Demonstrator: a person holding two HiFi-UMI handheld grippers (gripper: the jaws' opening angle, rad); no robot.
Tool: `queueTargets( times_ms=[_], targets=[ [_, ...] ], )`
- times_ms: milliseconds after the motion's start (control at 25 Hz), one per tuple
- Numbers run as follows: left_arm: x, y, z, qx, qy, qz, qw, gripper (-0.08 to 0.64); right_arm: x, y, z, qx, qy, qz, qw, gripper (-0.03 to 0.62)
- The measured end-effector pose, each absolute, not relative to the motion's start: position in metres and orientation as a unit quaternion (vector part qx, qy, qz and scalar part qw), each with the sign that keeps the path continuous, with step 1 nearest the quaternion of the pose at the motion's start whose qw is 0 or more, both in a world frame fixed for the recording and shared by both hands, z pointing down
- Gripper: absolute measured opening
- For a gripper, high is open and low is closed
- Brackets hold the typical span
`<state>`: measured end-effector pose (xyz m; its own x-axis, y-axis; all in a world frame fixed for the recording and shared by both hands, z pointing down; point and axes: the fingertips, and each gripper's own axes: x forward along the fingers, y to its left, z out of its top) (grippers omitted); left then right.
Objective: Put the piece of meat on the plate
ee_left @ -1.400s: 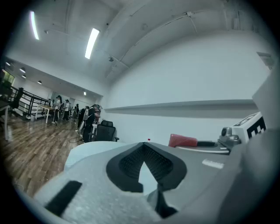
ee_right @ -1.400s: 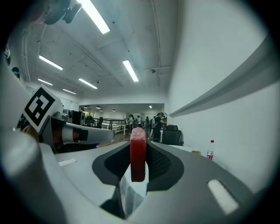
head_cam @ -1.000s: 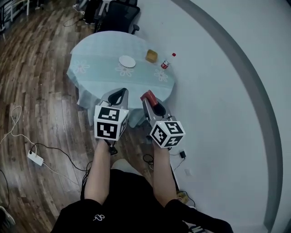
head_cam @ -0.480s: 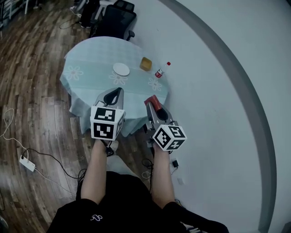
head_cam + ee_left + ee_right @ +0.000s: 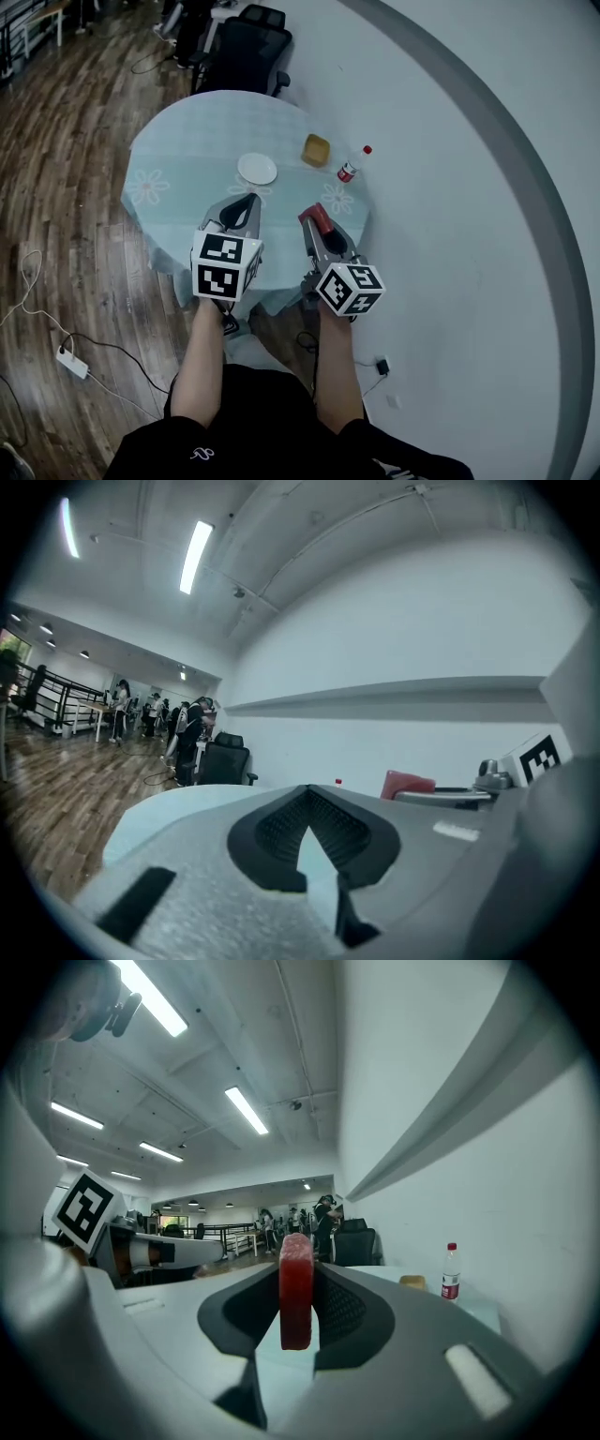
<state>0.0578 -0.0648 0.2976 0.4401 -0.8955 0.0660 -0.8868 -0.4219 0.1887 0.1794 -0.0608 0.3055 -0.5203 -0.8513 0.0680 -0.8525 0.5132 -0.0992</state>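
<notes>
A red piece of meat (image 5: 313,219) (image 5: 295,1290) stands on edge between the jaws of my right gripper (image 5: 317,228) (image 5: 297,1265), which is shut on it. The white plate (image 5: 257,169) lies empty near the middle of the round table (image 5: 178,150) with its pale blue cloth. Both grippers hover level over the table's near edge, short of the plate. My left gripper (image 5: 243,214) (image 5: 307,796) is shut with nothing in it, and its tips meet. The left gripper view also catches the meat (image 5: 407,784) off to the right.
A yellow block (image 5: 316,149) (image 5: 411,1282) and a red-capped bottle (image 5: 350,166) (image 5: 451,1273) stand at the table's right side. A black office chair (image 5: 246,52) is behind the table. Cables and a power strip (image 5: 71,361) lie on the wooden floor. A white wall (image 5: 469,187) runs along the right.
The person has stepped up to the table. Both grippers have moved from in front of its hanging cloth to above its near edge, the meat still held.
</notes>
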Motion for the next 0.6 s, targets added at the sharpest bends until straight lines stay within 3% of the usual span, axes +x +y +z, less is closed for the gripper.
queueTargets(
  times_ms=[400,600],
  targets=[
    [0.078,-0.232,0.408,0.796,-0.559,0.048,0.226,-0.005,0.203,-0.255,0.395,0.477,-0.860,0.174,0.058,0.104],
    [0.075,-0.288,0.439,0.769,-0.583,0.090,0.245,-0.005,0.190,-0.314,0.426,0.437,-0.871,0.211,0.068,0.104]
  ],
)
